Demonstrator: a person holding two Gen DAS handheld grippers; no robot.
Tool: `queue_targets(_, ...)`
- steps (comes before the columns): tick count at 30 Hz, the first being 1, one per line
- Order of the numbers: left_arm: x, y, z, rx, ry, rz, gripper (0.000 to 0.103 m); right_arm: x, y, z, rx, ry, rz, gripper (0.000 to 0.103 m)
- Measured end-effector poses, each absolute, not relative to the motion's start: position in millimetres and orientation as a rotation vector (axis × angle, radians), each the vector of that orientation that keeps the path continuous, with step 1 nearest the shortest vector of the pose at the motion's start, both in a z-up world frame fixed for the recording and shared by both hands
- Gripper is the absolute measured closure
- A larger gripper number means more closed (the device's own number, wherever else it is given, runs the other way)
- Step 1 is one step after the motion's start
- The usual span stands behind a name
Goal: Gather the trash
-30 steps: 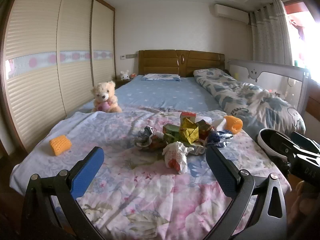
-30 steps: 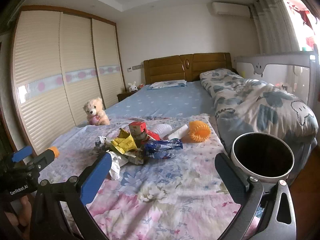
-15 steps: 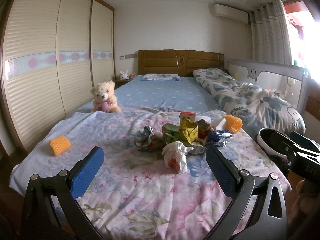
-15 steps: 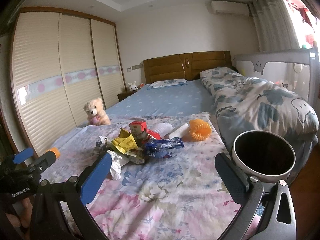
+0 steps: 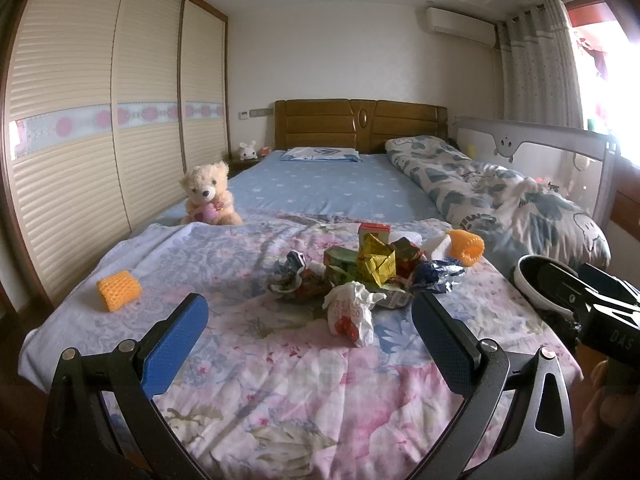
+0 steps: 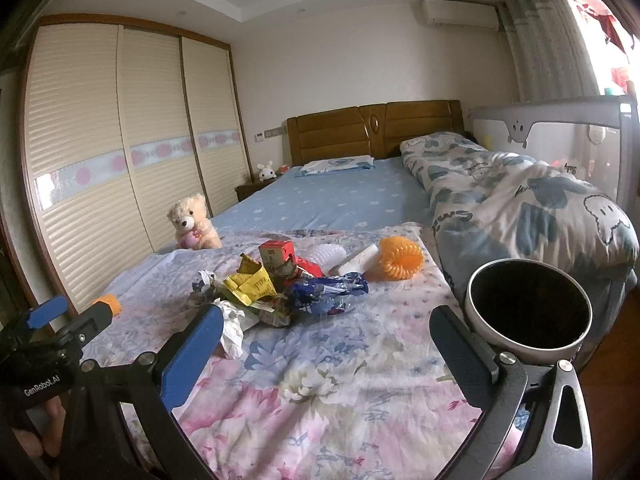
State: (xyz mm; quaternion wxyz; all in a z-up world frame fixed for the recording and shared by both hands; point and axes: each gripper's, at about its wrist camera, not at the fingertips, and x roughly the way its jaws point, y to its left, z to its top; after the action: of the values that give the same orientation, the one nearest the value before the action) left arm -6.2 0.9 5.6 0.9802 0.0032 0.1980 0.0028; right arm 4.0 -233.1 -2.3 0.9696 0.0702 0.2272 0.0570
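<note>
Right wrist view shows the trash bin [image 6: 528, 308] mouth fully, dark inside, tipped toward the camera, off the bed's [image 6: 320, 380] right edge; left wrist view catches only its rim [image 5: 536, 288]. Trash pile [image 5: 360, 276] sits mid-bed toward the foot; crumpled white wrapper [image 5: 352, 312] nearest, long axis roughly upright. Orange foam net [image 5: 119, 290] lies alone near the left edge. Left gripper [image 5: 308, 344] and right gripper [image 6: 328, 344] both spread wide, nothing held.

Wooden headboard [image 5: 360, 124], slatted wardrobe [image 5: 100, 140], curtained bright window [image 5: 600, 60], white walls
</note>
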Motion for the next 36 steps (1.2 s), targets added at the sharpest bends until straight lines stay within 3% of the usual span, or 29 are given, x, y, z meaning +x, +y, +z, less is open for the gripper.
queue_targets(36,14,5,-16,0.009,0.483,0.002,0.000,26,-228,-26,0.172,0.568,0.129,0.000)
